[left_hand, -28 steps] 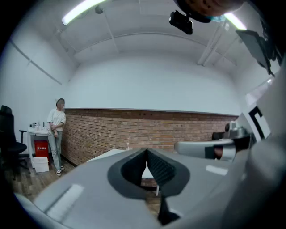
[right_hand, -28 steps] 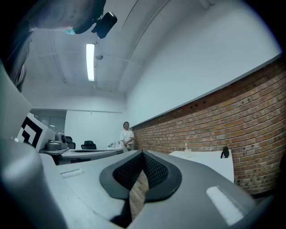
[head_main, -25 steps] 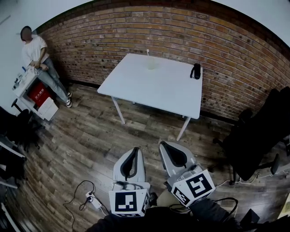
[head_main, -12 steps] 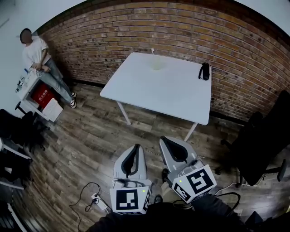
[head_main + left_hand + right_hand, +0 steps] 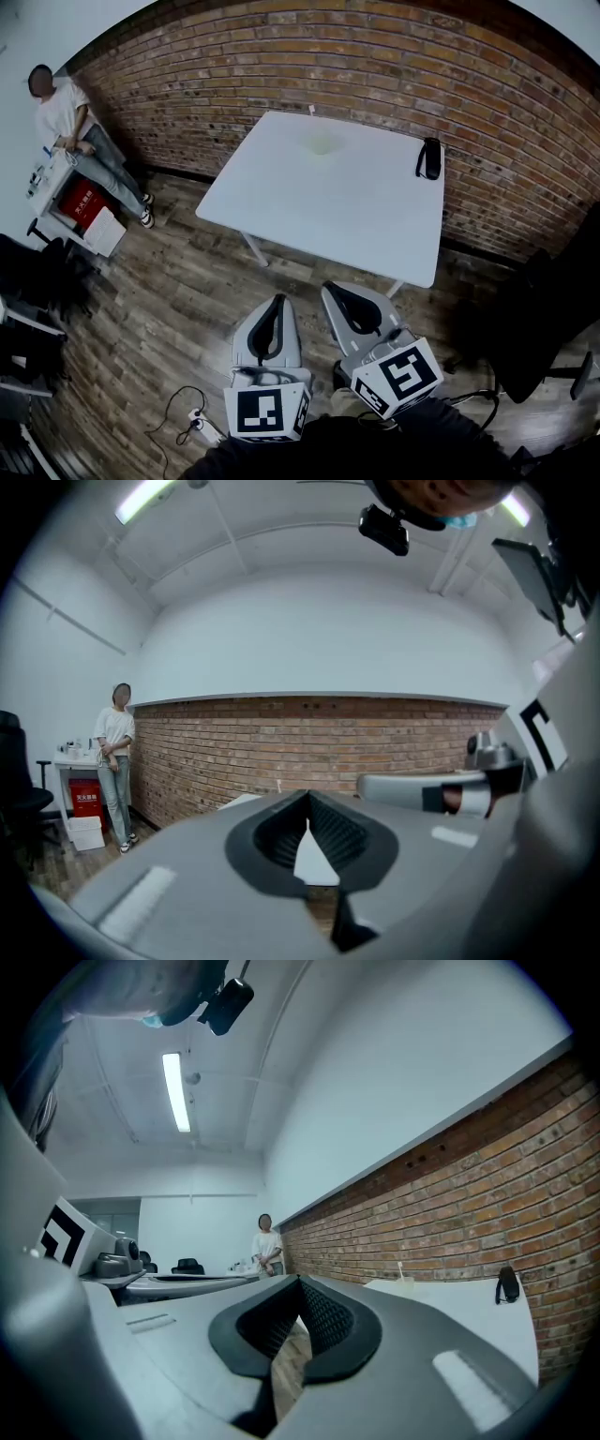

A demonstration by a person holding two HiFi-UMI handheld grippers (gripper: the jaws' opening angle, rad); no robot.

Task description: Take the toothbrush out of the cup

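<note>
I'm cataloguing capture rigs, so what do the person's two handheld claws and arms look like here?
The left claw and right claw match: pale grey rounded shells with black ribbed pads lining a teardrop opening. Behind them sit the left cube and right cube, white with black square markers. The person wears dark clothing.

The head view looks steeply down on the table [image 5: 328, 197], upper middle of the frame and well off. Both gripper views look level from low down toward that table, the brick wall [image 5: 281, 56] and a person [image 5: 66, 112] at left. The head and right gripper views share what seems to be the cup [image 5: 322, 142].
</note>
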